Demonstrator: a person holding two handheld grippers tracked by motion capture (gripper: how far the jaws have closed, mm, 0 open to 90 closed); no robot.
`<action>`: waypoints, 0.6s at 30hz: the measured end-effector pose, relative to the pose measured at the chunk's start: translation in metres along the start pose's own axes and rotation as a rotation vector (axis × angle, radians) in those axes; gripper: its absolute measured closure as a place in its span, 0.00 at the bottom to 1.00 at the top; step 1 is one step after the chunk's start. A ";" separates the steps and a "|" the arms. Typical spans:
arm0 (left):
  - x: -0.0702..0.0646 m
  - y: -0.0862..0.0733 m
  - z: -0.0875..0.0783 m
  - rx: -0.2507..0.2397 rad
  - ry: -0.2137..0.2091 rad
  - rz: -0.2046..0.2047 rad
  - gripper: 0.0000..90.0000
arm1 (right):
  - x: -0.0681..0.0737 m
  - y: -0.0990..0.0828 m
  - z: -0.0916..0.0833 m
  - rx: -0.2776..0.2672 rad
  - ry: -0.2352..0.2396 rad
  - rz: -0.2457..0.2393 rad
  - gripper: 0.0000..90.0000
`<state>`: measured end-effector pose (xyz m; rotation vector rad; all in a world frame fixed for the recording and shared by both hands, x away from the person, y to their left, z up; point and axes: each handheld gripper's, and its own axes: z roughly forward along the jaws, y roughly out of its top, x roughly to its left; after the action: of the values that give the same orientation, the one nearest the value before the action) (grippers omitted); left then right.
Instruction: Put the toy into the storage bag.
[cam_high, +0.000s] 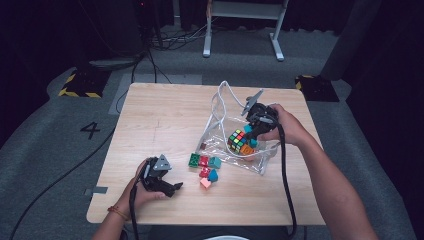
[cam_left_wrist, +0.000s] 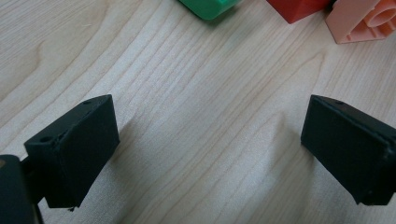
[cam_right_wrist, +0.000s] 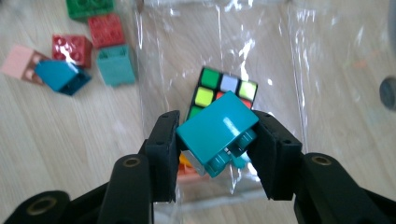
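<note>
I've got the teal block (cam_right_wrist: 218, 130) pinched between my right gripper's (cam_right_wrist: 215, 154) pads, tilted, studs pointing down toward me, and it hangs right over the clear bag (cam_high: 227, 131). That's the relation that matters: the bag's mouth lies straight below and ahead of my jaws, with the cube (cam_right_wrist: 223, 92) already inside it, just beyond the block. In the high view the cube (cam_high: 237, 140) sits mid-bag and my right gripper (cam_high: 252, 134) is down on top of it, so I'd say the drop is nearly lined up. The block's long side runs across the jaws, slanting toward the cube, so letting go here should tip it in beside the cube, though it could bump the cube's top edge. My left gripper (cam_high: 167, 188) rests on the table (cam_high: 150, 115), well to the near-left of the bag, jaws wide apart with bare wood between them. The loose blocks (cam_high: 205, 167) lie just off the bag's left edge, between the bag and my left gripper, which is the nearer one for them.
</note>
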<state>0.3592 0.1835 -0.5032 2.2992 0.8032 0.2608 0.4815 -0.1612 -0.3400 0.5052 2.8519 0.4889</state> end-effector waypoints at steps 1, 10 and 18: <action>0.000 0.000 0.000 0.001 0.000 0.000 0.05 | -0.002 -0.003 0.000 0.013 -0.004 0.008 0.61; 0.000 0.000 0.000 0.003 -0.001 0.002 0.05 | -0.009 -0.031 -0.007 0.006 -0.001 0.084 0.61; 0.000 0.000 0.000 0.003 -0.001 0.002 0.05 | -0.008 -0.044 -0.013 -0.093 -0.009 0.130 0.54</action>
<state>0.3596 0.1834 -0.5031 2.3030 0.8014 0.2590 0.4723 -0.2067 -0.3426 0.6764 2.7845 0.6363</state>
